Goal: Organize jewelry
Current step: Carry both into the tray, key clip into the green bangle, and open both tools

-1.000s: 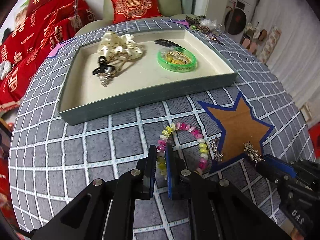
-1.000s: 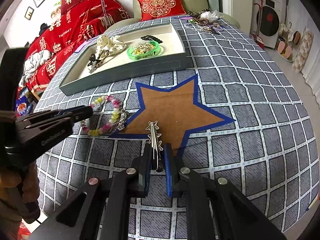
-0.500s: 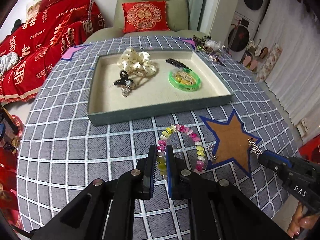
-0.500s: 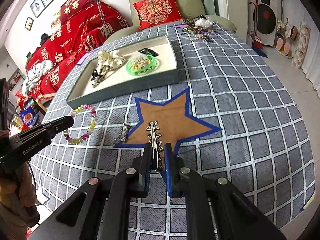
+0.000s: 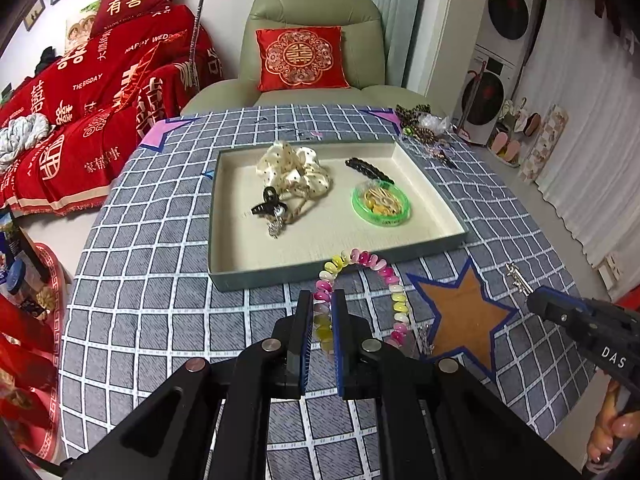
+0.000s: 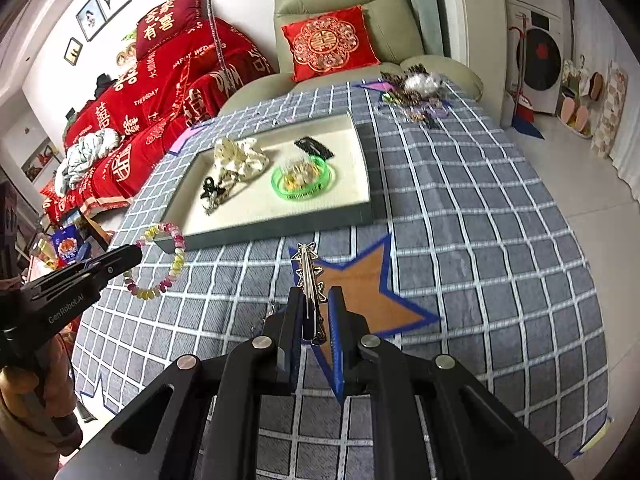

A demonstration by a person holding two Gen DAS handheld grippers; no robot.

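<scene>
My left gripper (image 5: 322, 300) is shut on a pink, yellow and white bead bracelet (image 5: 380, 272) and holds it in the air in front of the tray; the bracelet also shows in the right wrist view (image 6: 168, 264). My right gripper (image 6: 314, 304) is shut on a silver star hair clip (image 6: 306, 268), lifted over the brown star mark (image 6: 360, 288); the clip also shows in the left wrist view (image 5: 518, 278). The grey-green tray (image 5: 320, 270) holds a cream scrunchie (image 5: 296, 168), a black claw clip (image 5: 268, 204), a black hair clip (image 5: 368, 170) and a green round box (image 5: 380, 204).
A small silver piece (image 5: 426, 338) lies at the star mark's left edge. A heap of loose jewelry (image 6: 416, 92) lies at the table's far right corner. A green armchair with a red cushion (image 5: 300, 58) stands behind the checked table.
Both grippers have risen from the table with the bracelet and the silver clip held in them. The view is higher and farther back from the tray.
</scene>
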